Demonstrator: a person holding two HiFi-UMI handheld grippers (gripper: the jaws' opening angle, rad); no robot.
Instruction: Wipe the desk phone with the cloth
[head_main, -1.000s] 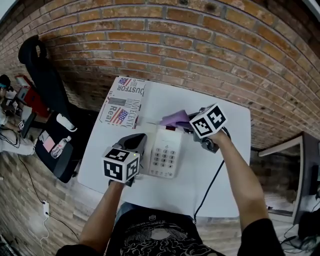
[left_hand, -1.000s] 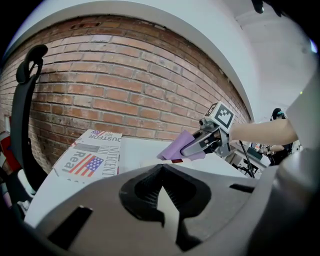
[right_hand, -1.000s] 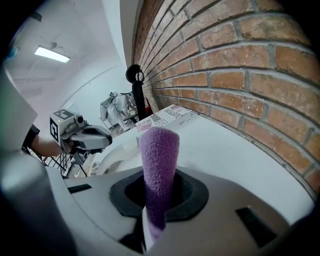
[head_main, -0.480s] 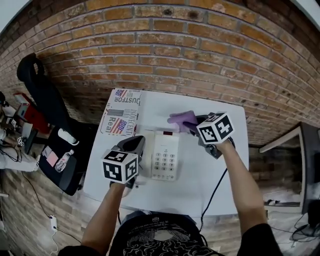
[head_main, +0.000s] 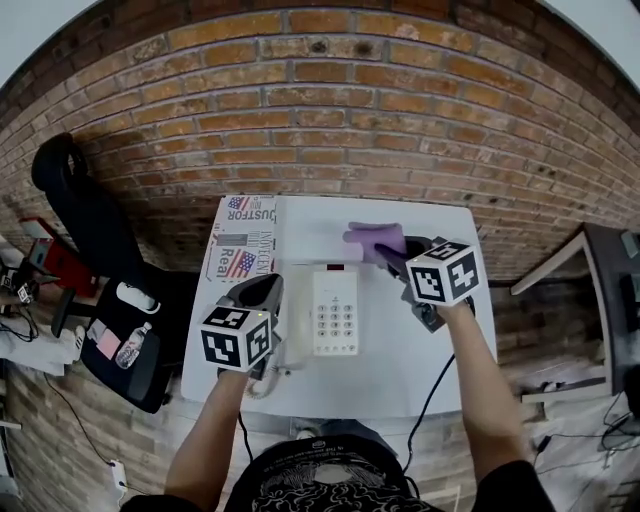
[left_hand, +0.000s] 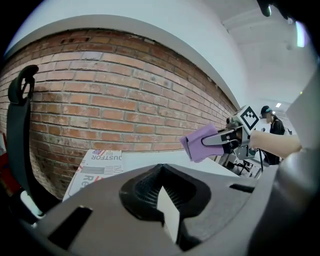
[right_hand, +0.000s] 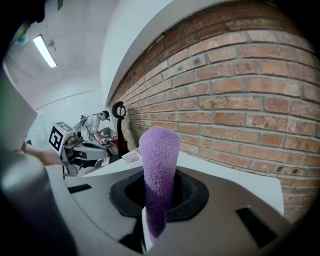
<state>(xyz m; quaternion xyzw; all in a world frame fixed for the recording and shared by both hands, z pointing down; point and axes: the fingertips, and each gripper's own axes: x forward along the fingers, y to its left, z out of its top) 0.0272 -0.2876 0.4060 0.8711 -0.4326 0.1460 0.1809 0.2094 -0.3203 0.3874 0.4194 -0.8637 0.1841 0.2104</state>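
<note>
Phone placement: the white desk phone (head_main: 335, 312) is laid flat at the middle of the worktop (head_main: 375, 372). Its long axis runs from 6 to 12 o'clock, with the keypad facing up and the small display end turned toward the brick wall (head_main: 330, 130). A purple cloth (right_hand: 159, 160) is gripped in the closed right claw (right_hand: 157, 210) and stands upright between the jaws. It is held at the phone's 1 o'clock, near the far right corner, and is seen raised above the worktop in the left gripper view. The left claw (left_hand: 162, 200) is closed with nothing seen between its jaws, and is placed at the phone's 8 o'clock, just beside its left edge. A printed carton (head_main: 243, 240) lies at 11 o'clock by the wall. No opening shows, so its contents cannot be told.
</note>
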